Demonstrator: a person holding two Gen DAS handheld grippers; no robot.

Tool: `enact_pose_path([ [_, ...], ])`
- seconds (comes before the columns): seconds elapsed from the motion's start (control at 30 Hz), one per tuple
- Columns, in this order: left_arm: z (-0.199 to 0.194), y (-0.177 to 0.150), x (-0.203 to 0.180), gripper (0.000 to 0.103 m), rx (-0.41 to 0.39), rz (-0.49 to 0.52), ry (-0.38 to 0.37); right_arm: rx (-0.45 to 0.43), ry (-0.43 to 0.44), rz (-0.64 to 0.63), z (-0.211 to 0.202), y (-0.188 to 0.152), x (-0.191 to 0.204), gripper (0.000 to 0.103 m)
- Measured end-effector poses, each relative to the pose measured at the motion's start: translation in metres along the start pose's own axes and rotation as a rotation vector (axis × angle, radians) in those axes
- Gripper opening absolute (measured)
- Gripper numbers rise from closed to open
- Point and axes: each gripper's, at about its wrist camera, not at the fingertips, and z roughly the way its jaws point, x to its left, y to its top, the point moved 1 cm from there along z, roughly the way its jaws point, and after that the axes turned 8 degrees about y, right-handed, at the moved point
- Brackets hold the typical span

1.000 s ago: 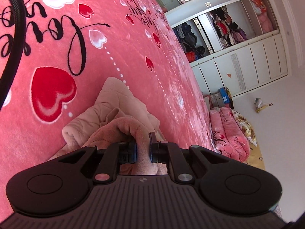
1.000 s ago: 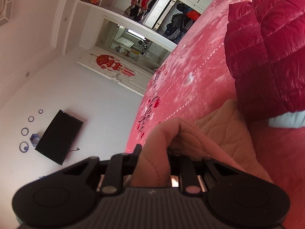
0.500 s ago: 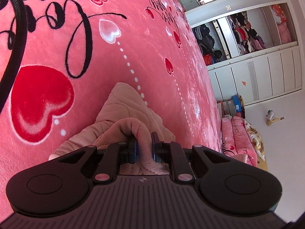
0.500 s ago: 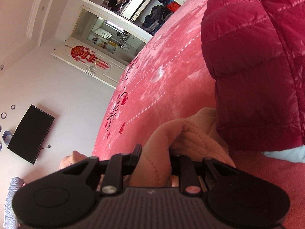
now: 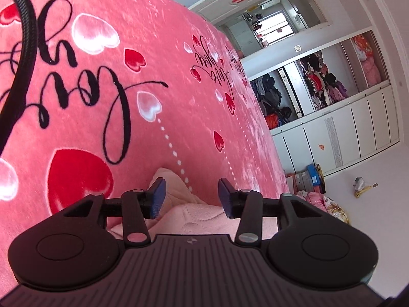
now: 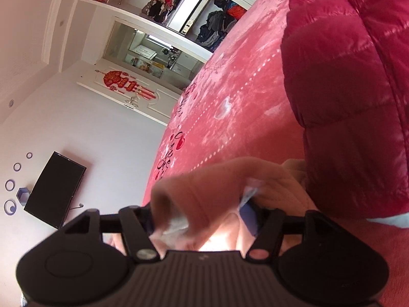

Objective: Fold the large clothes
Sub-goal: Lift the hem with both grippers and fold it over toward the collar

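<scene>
The left gripper (image 5: 191,195) has just been opened – nothing gripped; right gripper (image 6: 202,215) likewise (pink garment (image 6: 217,179) draped loosely between).

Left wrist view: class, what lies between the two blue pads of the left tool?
In the left wrist view, the pale pink quilted garment lies low between the pads of the left tool, touching neither; its jaws have just been opening.
</scene>
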Motion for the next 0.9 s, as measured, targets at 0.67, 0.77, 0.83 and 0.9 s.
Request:
enact_pose_path([
  [0.67,-0.051,-0.083,0.06,0.08,0.0,0.269,0.053,-0.008,-0.281,-0.205,-0.083,-0.094,-0.03,0.098],
  [0.77,-0.054,-0.081,0.06,0.087,-0.02,0.278,0.056,0.002,-0.263,-0.166,-0.078,-0.107,-0.041,0.098],
  [0.83,-0.054,-0.084,0.057,0.089,-0.041,0.292,0.073,0.005,-0.253,-0.149,-0.073,-0.111,-0.045,0.098],
  [0.9,-0.05,-0.086,0.058,0.093,-0.041,0.298,0.087,0.002,-0.253,-0.147,-0.07,-0.112,-0.048,0.099],
])
